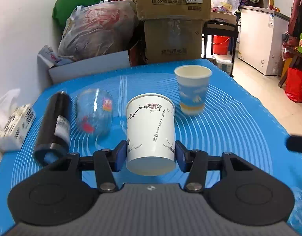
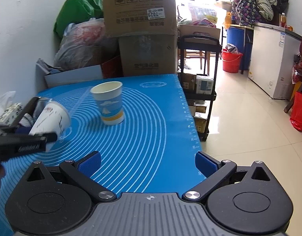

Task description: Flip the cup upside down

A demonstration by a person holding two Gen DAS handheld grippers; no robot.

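The white cup [image 1: 151,133] (with a branch drawing on its side) is held by the left gripper [image 1: 151,153], squeezed between the two blue pads [image 1: 122,153] near its bottom, and is seen lifted and tilted above the blue mat [image 1: 239,127]. A blue cup [image 1: 192,90] is seen standing mouth up at about 1 o'clock from it. The right gripper [image 2: 148,164] is held low over the mat with its jaws wide and nothing between them.
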